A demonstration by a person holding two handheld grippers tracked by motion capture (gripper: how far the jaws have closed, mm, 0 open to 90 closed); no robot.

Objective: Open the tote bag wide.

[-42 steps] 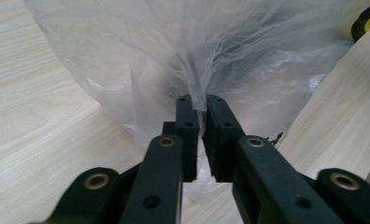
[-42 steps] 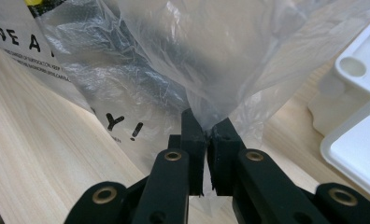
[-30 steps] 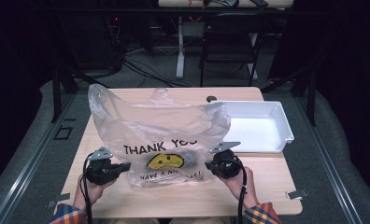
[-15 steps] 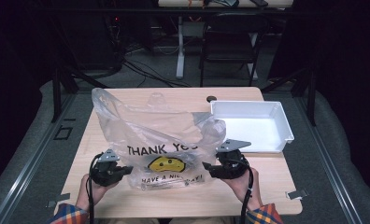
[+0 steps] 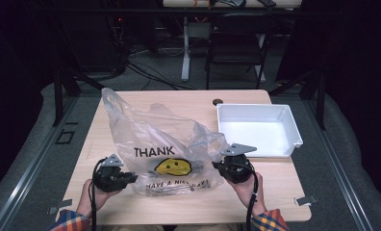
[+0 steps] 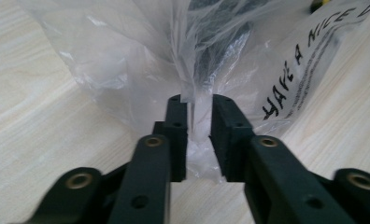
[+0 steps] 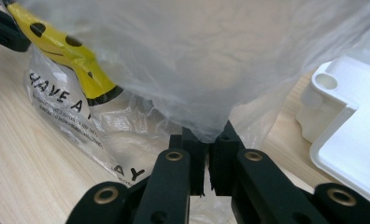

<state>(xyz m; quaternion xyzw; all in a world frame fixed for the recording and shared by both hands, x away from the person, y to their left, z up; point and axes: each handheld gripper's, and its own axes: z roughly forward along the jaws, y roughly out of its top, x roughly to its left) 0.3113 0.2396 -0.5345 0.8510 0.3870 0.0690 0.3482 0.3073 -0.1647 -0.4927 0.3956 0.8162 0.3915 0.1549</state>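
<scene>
We see a clear plastic bag (image 5: 167, 144) lying on the table (image 5: 131, 103), printed with "THANK", a yellow smiley and "HAVE A NICE DAY". Its long axis runs from the far left corner of the table towards the near middle; the lettered end lies nearest the person, and the print reads upright from their side. The far part of the bag stands puffed up and crumpled, tapering to a peak at the far left.

The left gripper (image 5: 131, 178) sits at the bag's near left edge. In the left gripper view, the left gripper (image 6: 199, 119) has its jaws narrowed with a gathered fold of bag film between them; a thin gap remains on either side of the fold, so we take it as a loose pinch. The right gripper (image 5: 216, 166) sits at the bag's near right edge. In the right gripper view, the right gripper (image 7: 206, 140) has its jaws almost together, with film draped over and pinched at the tips. Both hands hold their grippers low over the table, and checked sleeves show at the near edge.

A white tray (image 5: 294, 132) rests on the right of the table, just beside the bag. A small dark round thing (image 5: 218, 102) sits near the far edge.

The table is pale wood grain. Around it lies a grey floor, with a dark chair (image 5: 236, 43), cables (image 5: 150, 72) and a desk leg (image 5: 185, 53) beyond, in a dim room.
</scene>
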